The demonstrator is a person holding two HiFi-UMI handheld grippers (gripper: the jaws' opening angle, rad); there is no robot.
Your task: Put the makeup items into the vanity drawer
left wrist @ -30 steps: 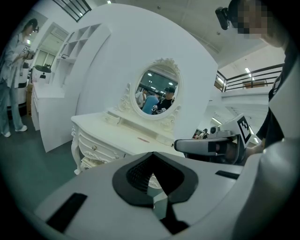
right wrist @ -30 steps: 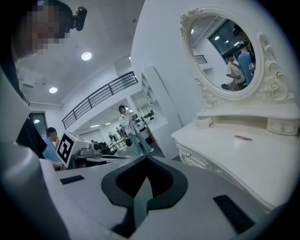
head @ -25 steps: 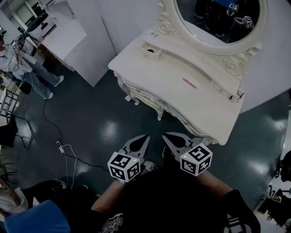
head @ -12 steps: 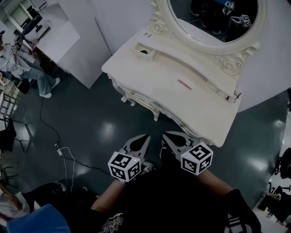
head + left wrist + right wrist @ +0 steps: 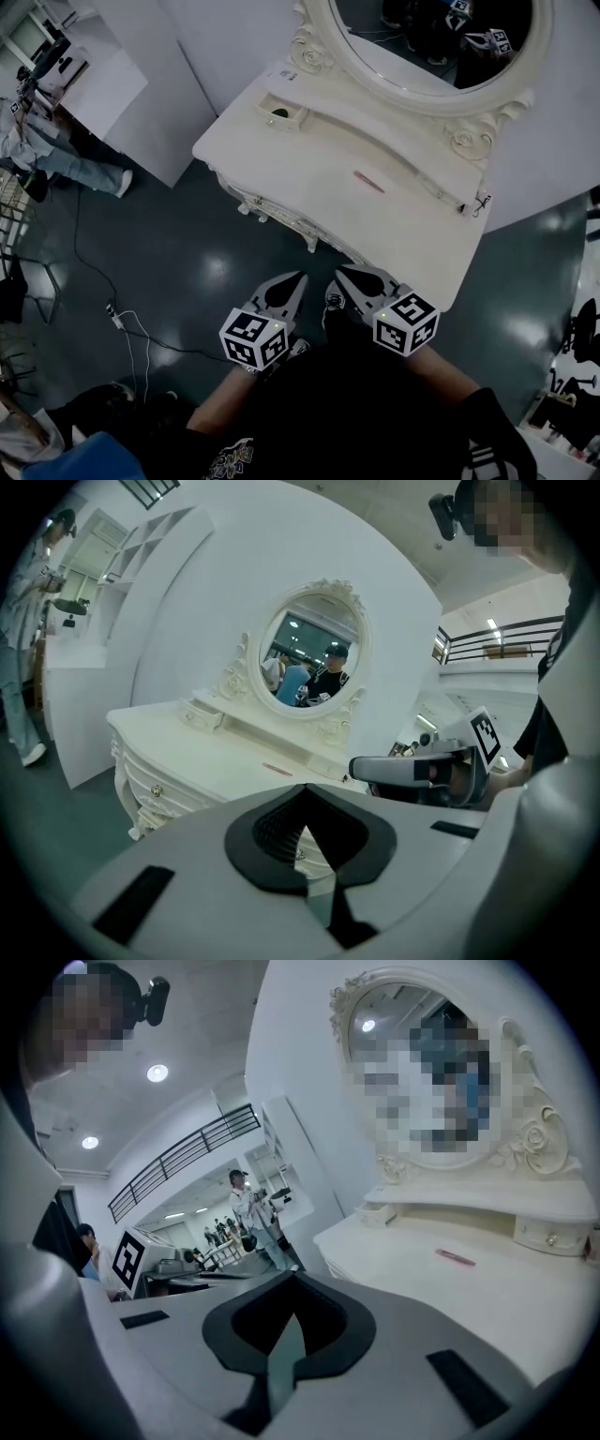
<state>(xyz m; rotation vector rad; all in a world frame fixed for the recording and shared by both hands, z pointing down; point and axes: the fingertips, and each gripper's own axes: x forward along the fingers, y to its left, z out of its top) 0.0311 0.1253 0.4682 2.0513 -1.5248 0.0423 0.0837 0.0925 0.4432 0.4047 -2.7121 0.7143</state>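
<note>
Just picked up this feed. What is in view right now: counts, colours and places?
vanity table: one, cream, ahead of both grippers
mirror: one, oval, cream frame, back of vanity
slim makeup item: one, pink, mid tabletop
small drawer box: one, cream, shelf's left end
small item: one, dark, shelf's right end, too small to identify
cable: one, white, floor at left
person: one, far left
left gripper: grey, shut, empty
right gripper: grey, shut, empty
</note>
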